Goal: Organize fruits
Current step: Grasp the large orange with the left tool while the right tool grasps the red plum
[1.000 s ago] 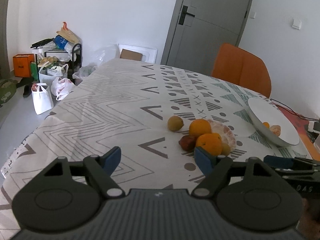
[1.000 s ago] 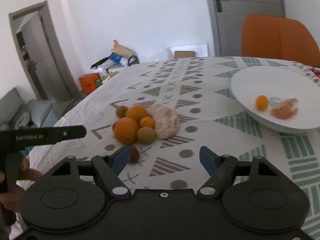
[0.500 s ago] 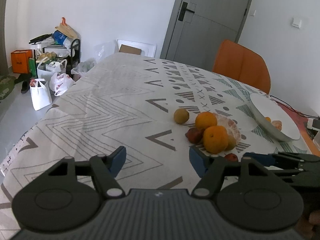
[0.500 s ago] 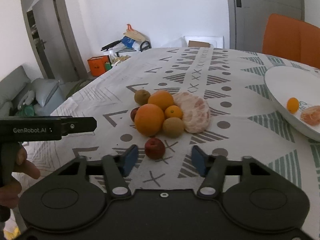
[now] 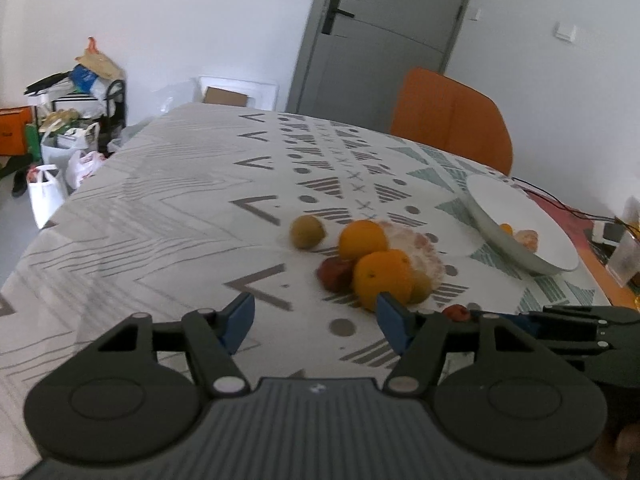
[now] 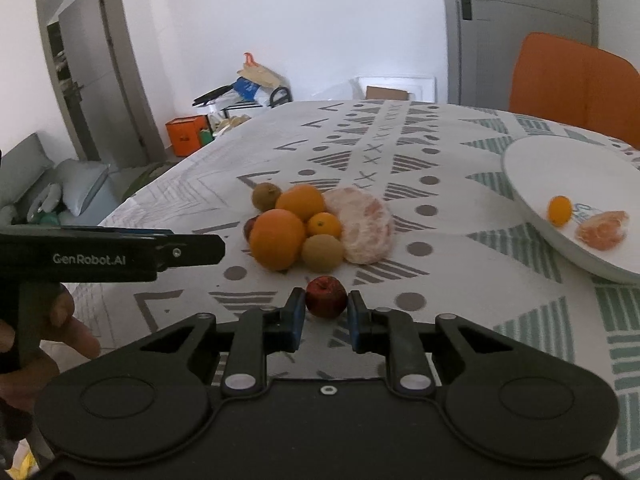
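Note:
A small red fruit (image 6: 326, 295) lies on the patterned tablecloth, and my right gripper (image 6: 323, 307) is shut on it, a blue pad on each side. Behind it is a pile: two oranges (image 6: 277, 239), a small mandarin (image 6: 324, 225), two brown kiwi-like fruits (image 6: 322, 253) and a peeled pomelo (image 6: 366, 224). A white plate (image 6: 532, 172) at the right holds a kumquat (image 6: 559, 210) and peeled orange segments (image 6: 602, 230). My left gripper (image 5: 314, 318) is open and empty, hovering left of the pile (image 5: 382, 276); the red fruit also shows there (image 5: 454, 312).
An orange chair (image 5: 450, 120) stands behind the table's far right. A grey door (image 5: 384, 36) is beyond it. Bags and a cluttered rack (image 5: 68, 120) stand on the floor at the left. The tablecloth (image 5: 168, 216) stretches left of the fruit.
My right gripper has moved down and forward to the red fruit and closed its jaws onto it. My left gripper drifted slightly and stayed open.

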{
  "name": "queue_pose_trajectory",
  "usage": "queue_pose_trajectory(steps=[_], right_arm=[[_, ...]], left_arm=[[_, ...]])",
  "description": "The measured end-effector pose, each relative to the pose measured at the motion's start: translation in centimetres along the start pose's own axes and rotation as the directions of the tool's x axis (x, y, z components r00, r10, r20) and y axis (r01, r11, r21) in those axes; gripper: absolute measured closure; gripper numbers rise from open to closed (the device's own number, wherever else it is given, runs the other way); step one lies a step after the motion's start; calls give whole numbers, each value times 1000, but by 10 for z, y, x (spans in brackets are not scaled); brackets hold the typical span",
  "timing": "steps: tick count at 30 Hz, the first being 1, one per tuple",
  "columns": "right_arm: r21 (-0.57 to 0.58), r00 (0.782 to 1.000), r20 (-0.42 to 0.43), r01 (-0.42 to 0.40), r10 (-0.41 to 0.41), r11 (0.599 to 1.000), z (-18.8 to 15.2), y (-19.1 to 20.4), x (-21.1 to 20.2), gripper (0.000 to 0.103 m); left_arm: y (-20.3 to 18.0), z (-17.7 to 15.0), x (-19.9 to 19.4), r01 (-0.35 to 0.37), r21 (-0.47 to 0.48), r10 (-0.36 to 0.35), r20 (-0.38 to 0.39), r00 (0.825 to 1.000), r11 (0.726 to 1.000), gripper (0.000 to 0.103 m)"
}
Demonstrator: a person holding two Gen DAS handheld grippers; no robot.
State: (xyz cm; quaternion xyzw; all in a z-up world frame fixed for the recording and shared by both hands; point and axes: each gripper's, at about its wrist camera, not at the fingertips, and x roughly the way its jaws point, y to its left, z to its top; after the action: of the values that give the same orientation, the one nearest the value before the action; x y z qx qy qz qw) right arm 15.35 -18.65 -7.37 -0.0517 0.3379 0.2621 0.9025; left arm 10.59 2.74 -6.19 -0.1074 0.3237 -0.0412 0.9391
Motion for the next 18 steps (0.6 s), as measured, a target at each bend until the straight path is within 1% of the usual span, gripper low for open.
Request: queue_pose_trajectory(steps=[6, 9, 11, 16, 18], right_arm=[[22, 1000, 7, 30, -31, 999, -3, -14, -7, 82], [53, 1000, 12, 24, -25, 998, -2, -23, -11, 82], [52, 999, 22, 37, -38, 998, -2, -27, -14, 82], [67, 998, 35, 57, -59, 996, -2, -37, -22, 82], [72, 997, 39, 67, -70, 995, -2, -41, -23, 82]], left_arm=[[-14, 2, 11, 28, 22, -28, -18, 999, 999, 41], [-21, 3, 16, 42, 31, -41, -23, 999, 999, 46], [-25, 4, 20, 48, 41, -46, -30, 998, 998, 50], [-34, 7, 32, 49, 53, -47, -46, 998, 997, 54], [-34, 7, 34, 53, 44, -51, -44, 998, 998, 65]])
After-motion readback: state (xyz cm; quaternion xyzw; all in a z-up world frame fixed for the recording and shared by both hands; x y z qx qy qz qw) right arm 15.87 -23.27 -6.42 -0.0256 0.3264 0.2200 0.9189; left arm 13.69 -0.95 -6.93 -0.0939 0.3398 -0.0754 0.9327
